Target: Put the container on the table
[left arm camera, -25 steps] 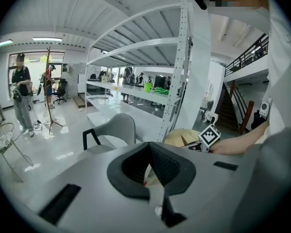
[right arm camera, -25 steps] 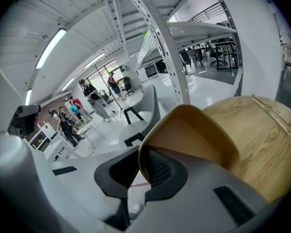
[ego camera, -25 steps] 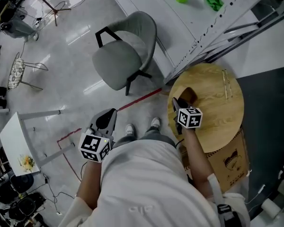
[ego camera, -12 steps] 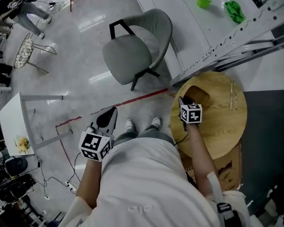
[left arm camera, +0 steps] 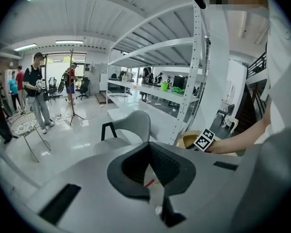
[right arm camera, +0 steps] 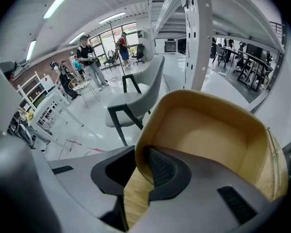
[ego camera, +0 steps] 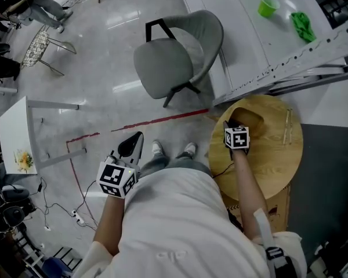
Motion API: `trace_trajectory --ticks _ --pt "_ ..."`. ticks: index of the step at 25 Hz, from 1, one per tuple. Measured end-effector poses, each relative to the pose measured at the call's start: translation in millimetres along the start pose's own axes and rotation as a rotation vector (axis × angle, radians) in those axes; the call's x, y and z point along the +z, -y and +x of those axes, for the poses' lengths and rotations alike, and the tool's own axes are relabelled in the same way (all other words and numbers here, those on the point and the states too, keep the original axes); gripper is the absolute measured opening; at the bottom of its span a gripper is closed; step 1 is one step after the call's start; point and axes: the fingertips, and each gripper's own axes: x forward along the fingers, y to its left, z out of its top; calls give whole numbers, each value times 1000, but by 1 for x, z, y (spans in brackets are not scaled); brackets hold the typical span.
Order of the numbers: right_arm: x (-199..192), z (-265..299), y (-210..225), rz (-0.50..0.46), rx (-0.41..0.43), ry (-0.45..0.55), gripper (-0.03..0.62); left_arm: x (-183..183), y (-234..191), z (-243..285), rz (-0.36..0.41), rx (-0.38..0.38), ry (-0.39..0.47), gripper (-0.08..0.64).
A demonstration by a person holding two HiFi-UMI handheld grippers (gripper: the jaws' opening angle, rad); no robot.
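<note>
Glossy pale floor (ego camera: 104, 68) is seen in the head view, with one round wooden bench (ego camera: 272, 167) under the right hand-held gripper (ego camera: 231, 123). One tan container (ego camera: 254, 120) is set on that bench, right at the gripper's tips. It is judged to be already down, so the grip is being let go. One grey chair (ego camera: 168, 68) is placed beyond both grippers. One green cup (ego camera: 268, 6) and one green cloth (ego camera: 303, 26) are left far beyond the right one, on white shelving (ego camera: 238, 33). The left hand-held gripper (ego camera: 137, 136) is held out over the floor, well apart from the bench. It is judged idle, since one gripper is enough for this job.

Left gripper view: its tips are seen closed together, with nothing between them. The chair is seen ahead, the container off to its right.

Right gripper view: the container wall (right arm camera: 208, 135) is straddled, one pad inside and one outside. The jaws have just been opening. A gap of bench wood is shown beside the outer pad, so the wall is no longer pinched: released.

Counted: two grippers, one container, one bench, one chair.
</note>
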Motion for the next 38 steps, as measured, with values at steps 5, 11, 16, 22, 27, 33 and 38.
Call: trace_trajectory --ticks 5,11,16,22,27,33,38 --pt "2 5 4 -19 7 -21 104 -4 -2 -3 -14 17 -2 15" --pt "7 9 6 -7 8 -38 114 -5 -8 -9 -23 27 3 15" --pt "8 10 9 11 -5 -52 120 -6 -12 -11 -27 31 5 15" --pt "3 3 12 23 -50 -85 141 -7 -18 -15 -30 29 10 15" --pt "7 -1 13 28 -71 -72 175 -7 -20 -17 -29 22 14 15" --pt "9 -6 9 42 -72 -50 196 -5 -23 -20 -22 8 22 15" --pt "15 -14 0 46 -62 2 195 -4 -26 -24 -16 -9 33 15"
